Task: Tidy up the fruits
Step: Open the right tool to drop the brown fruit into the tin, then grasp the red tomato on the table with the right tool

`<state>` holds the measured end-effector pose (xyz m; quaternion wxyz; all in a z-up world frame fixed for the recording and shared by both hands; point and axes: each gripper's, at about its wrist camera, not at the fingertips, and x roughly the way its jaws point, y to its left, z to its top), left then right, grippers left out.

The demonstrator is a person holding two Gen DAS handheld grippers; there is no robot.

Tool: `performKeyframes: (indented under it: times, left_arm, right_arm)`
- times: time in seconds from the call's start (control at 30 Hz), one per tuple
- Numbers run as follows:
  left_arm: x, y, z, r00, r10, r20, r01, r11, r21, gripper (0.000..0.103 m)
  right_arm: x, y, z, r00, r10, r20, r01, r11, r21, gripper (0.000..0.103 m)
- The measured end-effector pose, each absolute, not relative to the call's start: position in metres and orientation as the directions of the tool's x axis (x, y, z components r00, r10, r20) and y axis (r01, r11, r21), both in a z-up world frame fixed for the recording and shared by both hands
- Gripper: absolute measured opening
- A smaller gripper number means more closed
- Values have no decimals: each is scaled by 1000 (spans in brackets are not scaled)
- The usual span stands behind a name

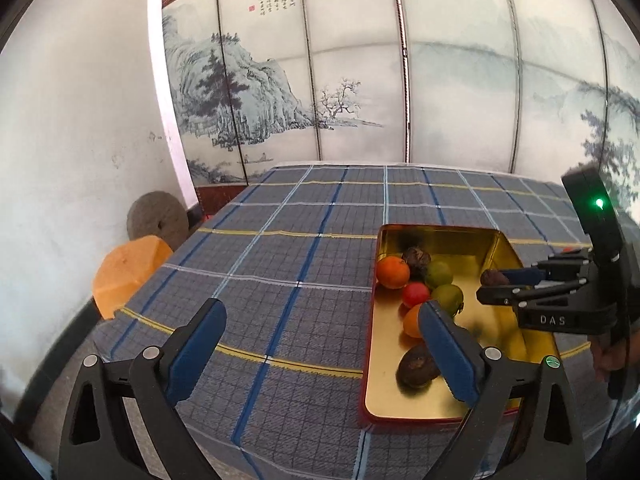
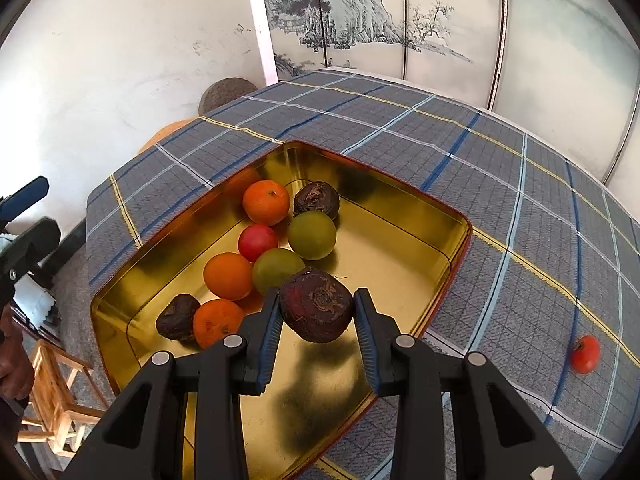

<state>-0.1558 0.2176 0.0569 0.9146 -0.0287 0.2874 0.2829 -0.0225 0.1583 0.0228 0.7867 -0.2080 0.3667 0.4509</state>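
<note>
A gold tin tray (image 2: 400,264) with a red outer rim sits on the plaid tablecloth; it also shows in the left wrist view (image 1: 400,392). In it lie oranges (image 2: 266,202), a red fruit (image 2: 257,242), green fruits (image 2: 312,235) and dark brown fruits (image 2: 316,199). My right gripper (image 2: 316,316) is shut on a dark brown fruit (image 2: 316,305) and holds it above the tray; it shows in the left wrist view (image 1: 494,284) too. My left gripper (image 1: 320,340) is open and empty, above the cloth at the tray's left side.
A small red fruit (image 2: 585,354) lies on the cloth right of the tray. An orange stool (image 1: 128,276) and a round stone (image 1: 158,218) stand left of the table. A wooden stool (image 2: 60,404) stands below the table edge. A painted screen (image 1: 360,80) stands behind.
</note>
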Motion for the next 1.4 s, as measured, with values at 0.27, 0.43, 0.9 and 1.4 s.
performKeyframes:
  times: [0.27,0.43,0.9,1.4]
  left_arm:
    - [-152,210,58,678,485,-553,-518,848,110,97]
    - [-149,206,57,673,473,-568,-507,855,110,97]
    - [-142,196,59,682,433,-589,-480,873,86,97]
    - [-112,181,67,687,383,-617,-444,894,61,97]
  right_arm:
    - [-24,161,24,327,573,-752,-864,504,9,36]
    - [-30,148,37,341,616,-710,-861,508,27,40]
    - [4,14,39,566,507,-651,-675,738,-11,53]
    - [96,-14,17,572,407,-712,-596,803,-21,59]
